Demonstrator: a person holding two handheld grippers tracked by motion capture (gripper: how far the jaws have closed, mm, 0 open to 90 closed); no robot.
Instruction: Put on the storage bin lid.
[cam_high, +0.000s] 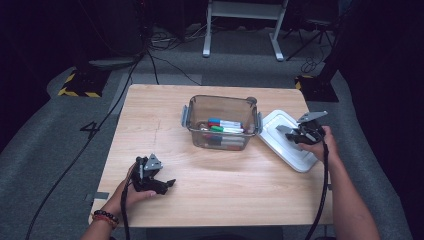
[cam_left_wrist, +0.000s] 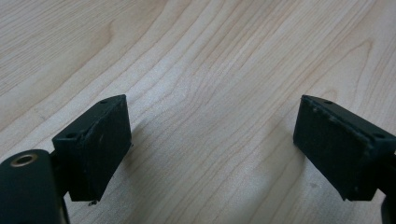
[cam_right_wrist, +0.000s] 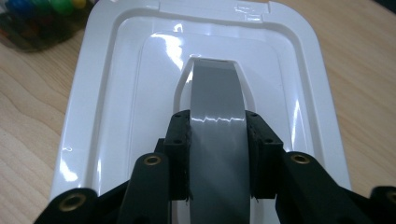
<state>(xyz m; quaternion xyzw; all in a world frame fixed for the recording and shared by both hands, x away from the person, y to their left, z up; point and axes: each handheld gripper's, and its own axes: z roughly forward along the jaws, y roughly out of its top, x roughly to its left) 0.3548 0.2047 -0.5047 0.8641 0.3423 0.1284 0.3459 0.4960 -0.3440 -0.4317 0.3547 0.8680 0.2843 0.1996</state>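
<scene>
High view: the right hand-held gripper (cam_high: 295, 134) reaches forward over the white lid (cam_high: 282, 150) lying flat on the worktop (cam_high: 150, 115), right of the clear box (cam_high: 220, 107). Its jaws clamp the lid's grey handle (cam_right_wrist: 217, 126), which runs along them. The left hand-held gripper (cam_high: 170, 184) rests low, jaws apart.

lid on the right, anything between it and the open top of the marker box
Nothing visible does. The right gripper has its jaws pressed on the grey handle of the white lid, which lies flat on the table just right of the clear box. The box's top is open, with markers low inside it.
</scene>
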